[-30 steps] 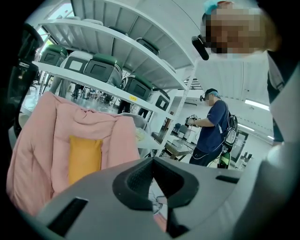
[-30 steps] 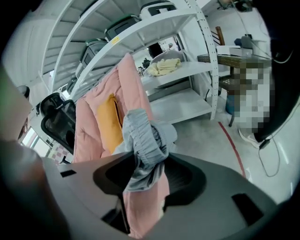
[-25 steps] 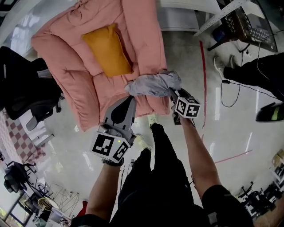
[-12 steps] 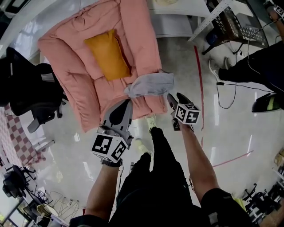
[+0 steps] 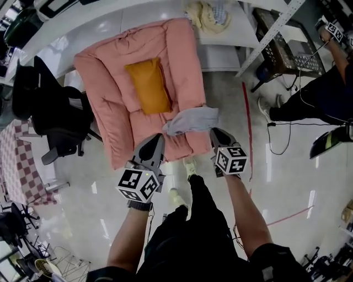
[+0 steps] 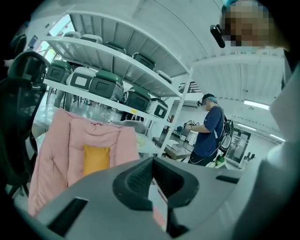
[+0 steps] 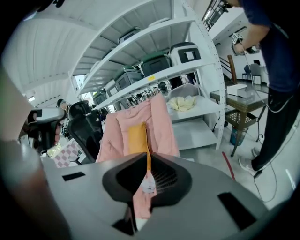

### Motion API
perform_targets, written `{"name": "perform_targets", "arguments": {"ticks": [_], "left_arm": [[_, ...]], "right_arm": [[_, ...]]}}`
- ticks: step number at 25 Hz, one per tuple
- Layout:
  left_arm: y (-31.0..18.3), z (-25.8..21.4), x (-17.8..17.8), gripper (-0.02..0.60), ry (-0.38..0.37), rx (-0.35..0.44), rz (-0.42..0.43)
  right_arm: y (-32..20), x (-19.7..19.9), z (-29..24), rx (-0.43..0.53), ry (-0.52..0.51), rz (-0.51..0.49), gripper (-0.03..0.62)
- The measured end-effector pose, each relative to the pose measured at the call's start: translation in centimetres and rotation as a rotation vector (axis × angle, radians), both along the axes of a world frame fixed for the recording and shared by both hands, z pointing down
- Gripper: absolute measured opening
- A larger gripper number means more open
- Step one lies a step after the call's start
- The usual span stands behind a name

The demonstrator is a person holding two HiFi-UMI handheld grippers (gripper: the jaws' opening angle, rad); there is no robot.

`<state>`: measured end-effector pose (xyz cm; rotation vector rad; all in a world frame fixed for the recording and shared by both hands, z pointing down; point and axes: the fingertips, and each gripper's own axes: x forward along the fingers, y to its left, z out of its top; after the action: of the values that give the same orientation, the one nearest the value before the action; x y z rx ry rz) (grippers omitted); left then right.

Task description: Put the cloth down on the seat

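The grey cloth [image 5: 190, 121] lies crumpled on the front edge of the pink padded chair's seat [image 5: 110, 110], below the orange cushion [image 5: 148, 87]. Neither gripper touches it. My right gripper [image 5: 216, 132] hovers just right of the cloth, its jaws closing with nothing between them. My left gripper [image 5: 154, 139] is at the seat's front edge, left of the cloth, jaws together and empty. The left gripper view shows the chair [image 6: 56, 150] and cushion [image 6: 96, 159] ahead of the jaws. The right gripper view shows the chair [image 7: 159, 122] too.
A black office chair [image 5: 49, 115] stands left of the pink one. White shelving [image 5: 220, 44] with a yellowish bundle [image 5: 207, 16] is behind it. Another person [image 5: 314, 99] stands at the right by a wire table [image 5: 287, 49]. A red line [image 5: 248, 126] marks the floor.
The right gripper has let go of the grey cloth, which now lies on the seat's front edge. Both grippers have drawn back from it a little, and the right jaws have come together.
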<state>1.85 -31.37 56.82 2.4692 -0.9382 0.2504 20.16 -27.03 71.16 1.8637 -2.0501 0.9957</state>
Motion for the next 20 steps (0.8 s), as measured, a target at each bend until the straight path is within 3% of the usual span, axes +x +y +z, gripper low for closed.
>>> {"name": "perform_targets", "arguments": {"ticks": [13, 20], "left_arm": [[2.3, -7.2, -6.0, 0.006, 0.022, 0.035, -0.09], [3.6, -13.2, -9.0, 0.006, 0.033, 0.111, -0.123]], "right_arm": [[0.5, -7.4, -16.5, 0.254, 0.103, -0.141, 0.011], [1.0, -11.4, -25.1, 0.408, 0.16, -0.201, 0.009]]}}
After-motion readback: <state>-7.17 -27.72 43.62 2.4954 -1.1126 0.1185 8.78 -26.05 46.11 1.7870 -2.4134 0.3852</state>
